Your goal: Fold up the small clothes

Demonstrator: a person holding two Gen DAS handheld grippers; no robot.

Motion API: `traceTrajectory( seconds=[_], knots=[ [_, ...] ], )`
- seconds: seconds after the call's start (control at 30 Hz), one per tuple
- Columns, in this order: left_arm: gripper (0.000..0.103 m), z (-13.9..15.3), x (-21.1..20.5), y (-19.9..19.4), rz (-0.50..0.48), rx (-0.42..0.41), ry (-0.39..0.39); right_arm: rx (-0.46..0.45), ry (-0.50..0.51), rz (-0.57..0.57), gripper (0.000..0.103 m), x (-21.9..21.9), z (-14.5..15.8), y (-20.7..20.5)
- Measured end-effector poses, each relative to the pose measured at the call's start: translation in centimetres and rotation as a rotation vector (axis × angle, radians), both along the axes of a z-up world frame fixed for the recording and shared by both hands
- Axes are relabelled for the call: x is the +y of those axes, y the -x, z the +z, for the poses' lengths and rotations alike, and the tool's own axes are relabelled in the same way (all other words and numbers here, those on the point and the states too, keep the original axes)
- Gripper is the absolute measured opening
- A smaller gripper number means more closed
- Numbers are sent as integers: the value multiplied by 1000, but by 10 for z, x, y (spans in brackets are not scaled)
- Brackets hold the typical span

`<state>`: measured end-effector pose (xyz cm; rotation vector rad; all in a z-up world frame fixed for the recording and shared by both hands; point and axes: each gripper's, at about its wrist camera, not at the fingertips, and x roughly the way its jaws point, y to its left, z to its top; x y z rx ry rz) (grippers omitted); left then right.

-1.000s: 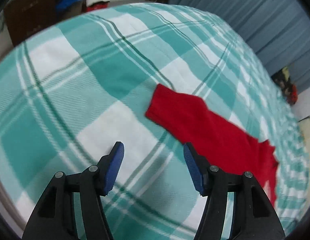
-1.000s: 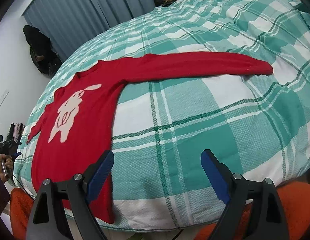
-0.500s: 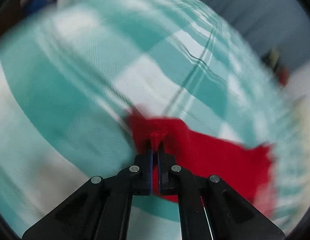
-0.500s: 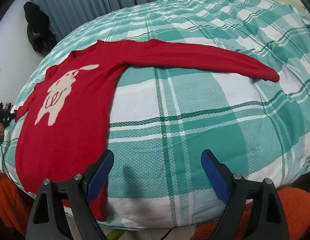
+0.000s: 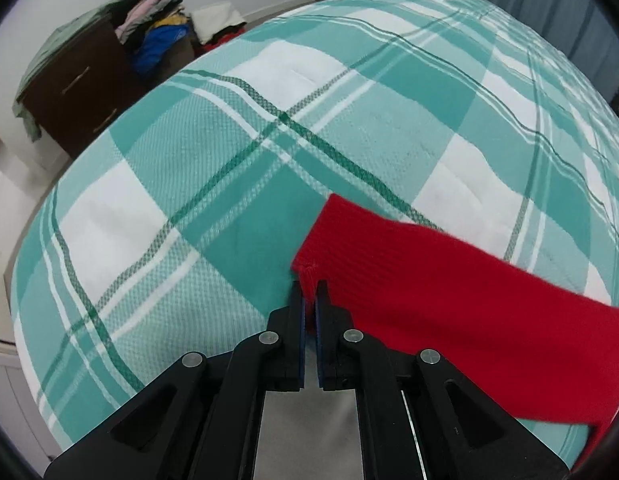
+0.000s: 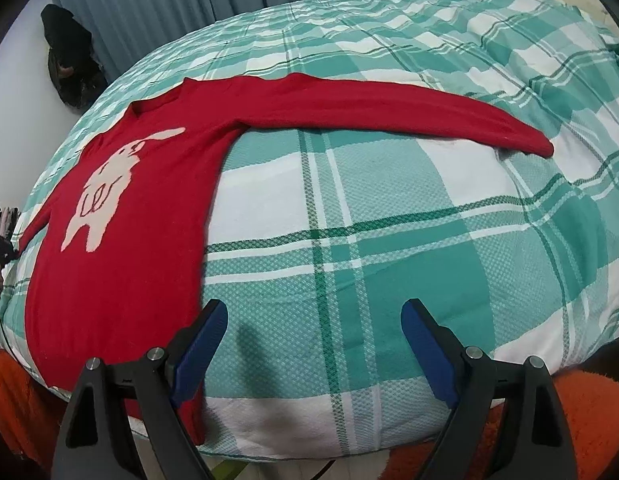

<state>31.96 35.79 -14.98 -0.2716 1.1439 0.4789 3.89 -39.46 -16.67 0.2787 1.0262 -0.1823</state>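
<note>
now left gripper clamped on sleeve cuff, ready to fold it inward; right gripper apart, idle above bed.

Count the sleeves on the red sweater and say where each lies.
2. The long sleeve stretches right across the plaid bedspread; the other sleeve points off the left edge, partly hidden.

Soft, even indoor light fills both sharp views. Fisheye bending curves the teal-and-white plaid bed cover, with dark vignetted corners. A faint shadow lies between the right fingers.
</note>
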Motion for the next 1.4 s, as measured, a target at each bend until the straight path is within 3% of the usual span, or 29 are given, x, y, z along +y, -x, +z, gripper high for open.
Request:
traceTrajectory(
  seconds=[0.03,0.1,0.13,0.2,0.33,0.47,0.63,0.73,0.77,0.83,0.87,1.0,1.4],
  knots=[
    [11,2,-1,1,-8,6,3,1,-3,-7,88,-2,0,1],
    [35,13,-3,11,-20,11,21,-6,-6,-28,88,-5,2,3],
    [56,19,-4,16,-16,-3,11,-16,-6,-38,88,-7,4,4],
    [70,40,-17,38,-35,-80,-32,-28,3,-50,88,-7,9,5],
    [73,71,-73,83,-173,-150,-61,-41,75,-1,88,9,23,-3],
    [84,83,-169,146,-390,-220,49,-103,128,165,88,54,39,-13],
    [86,56,-272,200,-582,-176,182,-150,165,376,88,113,35,-10],
    [86,23,-309,215,-635,-120,164,-76,177,423,88,127,1,-10],
    [87,13,-319,223,-657,-114,87,-30,178,420,91,128,-12,-9],
    [95,10,-329,237,-712,-150,-8,10,173,402,103,124,-29,-5],
    [96,9,-332,239,-730,-148,-34,10,159,393,103,120,-32,-3],
    [101,4,-325,234,-696,-159,0,-10,99,379,103,112,-37,-2],
    [102,-4,-332,238,-688,-175,-5,-31,106,373,103,111,-37,-1]
  ],
)
